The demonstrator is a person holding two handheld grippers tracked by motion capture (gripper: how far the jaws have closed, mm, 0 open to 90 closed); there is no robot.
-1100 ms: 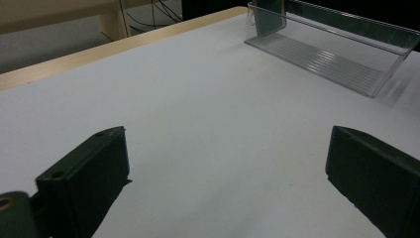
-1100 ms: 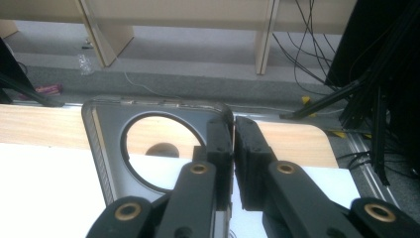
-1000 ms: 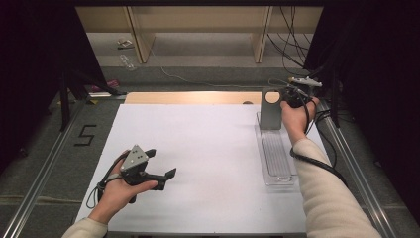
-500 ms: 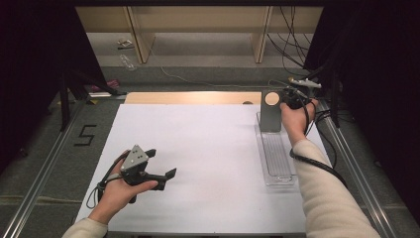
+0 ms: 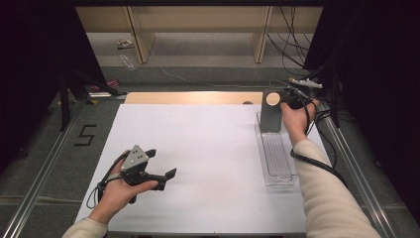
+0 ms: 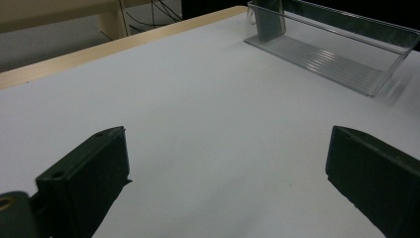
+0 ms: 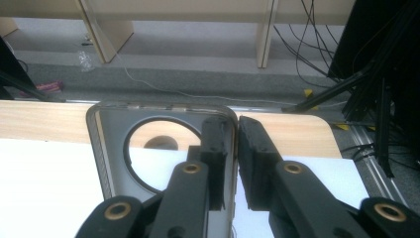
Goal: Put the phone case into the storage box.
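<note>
A grey plate with a round hole (image 5: pixel 271 111) is being held upright at the far end of the clear plastic tray (image 5: pixel 277 163), clamped at its edge by the right gripper (image 5: pixel 288 102). The left gripper (image 5: pixel 161 166) is being held with jaws apart above the white tabletop (image 5: pixel 208 148).

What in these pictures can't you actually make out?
- Right gripper view: the lower part of the grey plate with a round hole is hidden behind the right gripper clamping its edge.
- High view: the right gripper is mostly covered by the hand.
- Left gripper view: the clear tray is cut off at the right edge.
- High view: litter on the floor is too small to identify.
</note>
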